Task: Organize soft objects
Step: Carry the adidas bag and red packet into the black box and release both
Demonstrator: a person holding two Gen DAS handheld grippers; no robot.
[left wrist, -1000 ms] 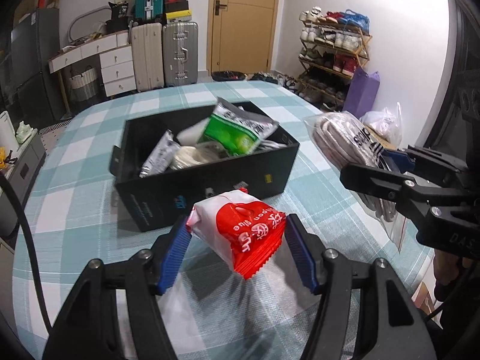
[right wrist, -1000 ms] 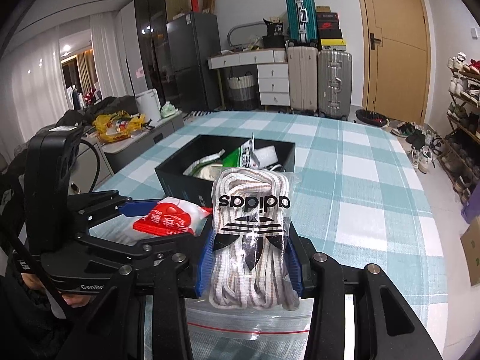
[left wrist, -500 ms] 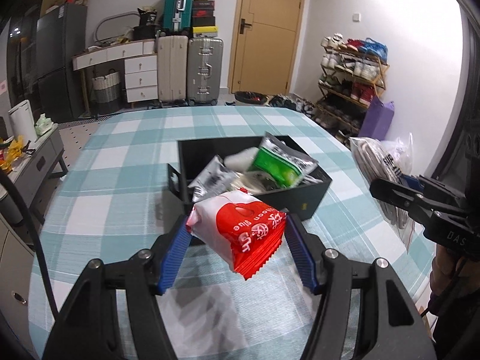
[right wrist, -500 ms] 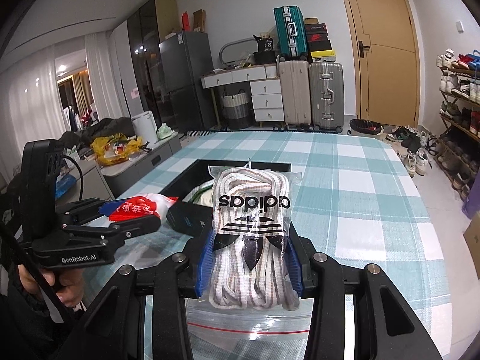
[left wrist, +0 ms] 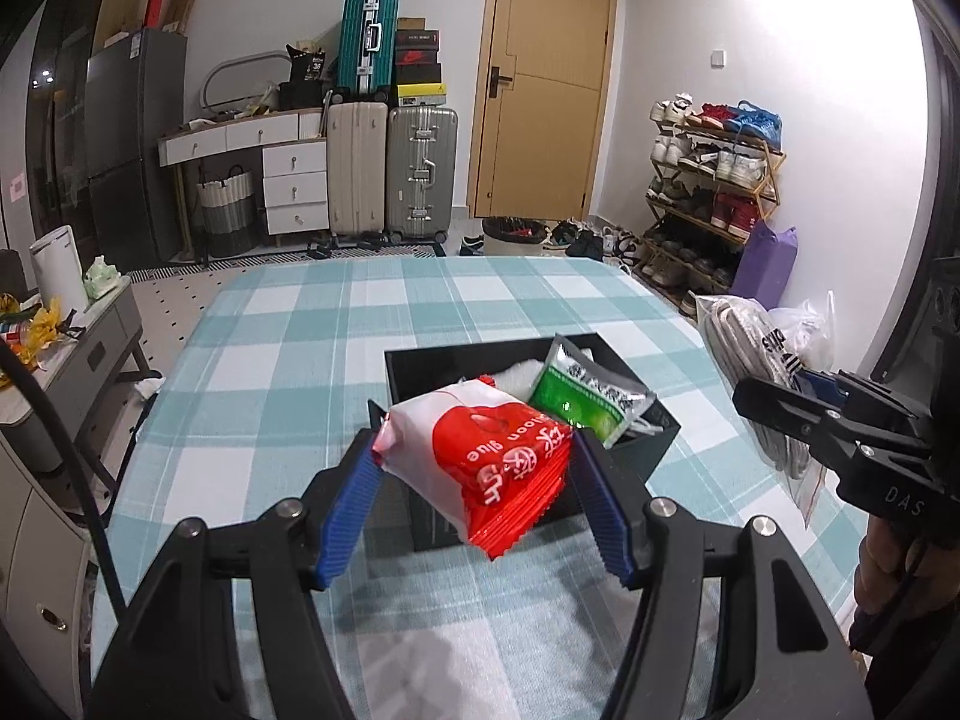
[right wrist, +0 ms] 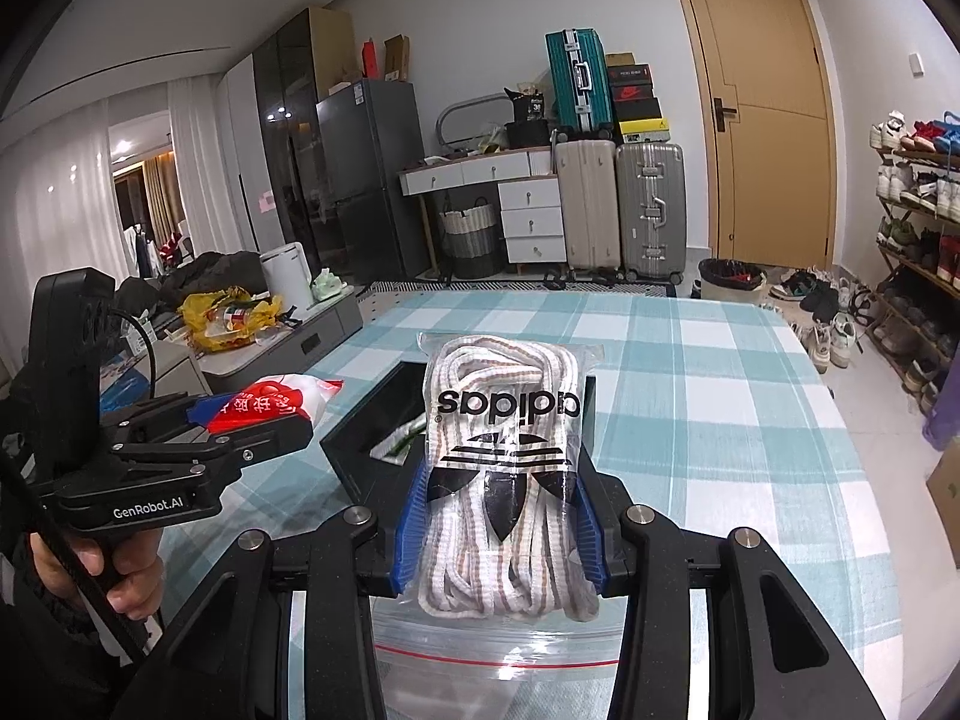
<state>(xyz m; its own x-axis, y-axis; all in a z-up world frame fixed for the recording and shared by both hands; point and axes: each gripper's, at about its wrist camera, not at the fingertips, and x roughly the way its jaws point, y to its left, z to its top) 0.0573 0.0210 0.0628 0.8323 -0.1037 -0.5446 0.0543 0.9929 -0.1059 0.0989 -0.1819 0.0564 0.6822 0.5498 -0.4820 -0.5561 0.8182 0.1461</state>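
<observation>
Clearly your left gripper (left wrist: 474, 480) pinched the puffy red-and-white plastic packet (left wrist: 480, 468) and your right gripper (right wrist: 498, 528) squeezed the clear bag of white laces (right wrist: 504, 468), so either slick wrapper risked slipping short of the black open box (left wrist: 648, 453).

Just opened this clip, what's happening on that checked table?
A person holds a gripper in each hand above a checked table. The left gripper is shut on a red and white packet; the right gripper is shut on a clear bag of laces. Both are in the air near an open black box, which already holds a green packet and other soft items. Neither held item is in the box yet.
</observation>
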